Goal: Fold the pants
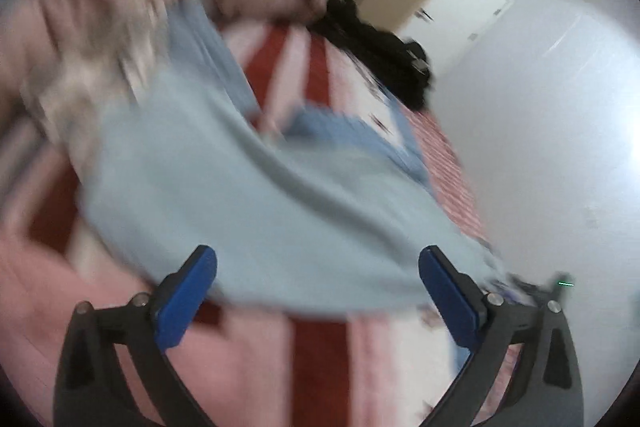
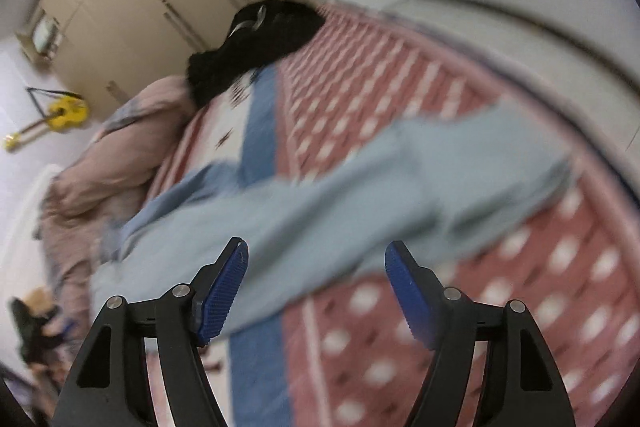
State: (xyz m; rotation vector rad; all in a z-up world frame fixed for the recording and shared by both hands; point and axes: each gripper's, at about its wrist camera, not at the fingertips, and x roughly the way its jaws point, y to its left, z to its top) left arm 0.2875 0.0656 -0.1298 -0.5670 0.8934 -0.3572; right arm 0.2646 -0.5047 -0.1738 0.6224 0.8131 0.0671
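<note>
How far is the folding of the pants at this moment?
Early, it seems. The light blue pants lie spread and rumpled on the patterned bedspread; no finished fold shows. The left gripper and right gripper are open, holding nothing. Grasping and folding remain.

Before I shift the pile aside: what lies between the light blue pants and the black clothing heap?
In the right wrist view, bedspread only: a blue band and red-and-white checks separate the pants from the black heap.
</note>
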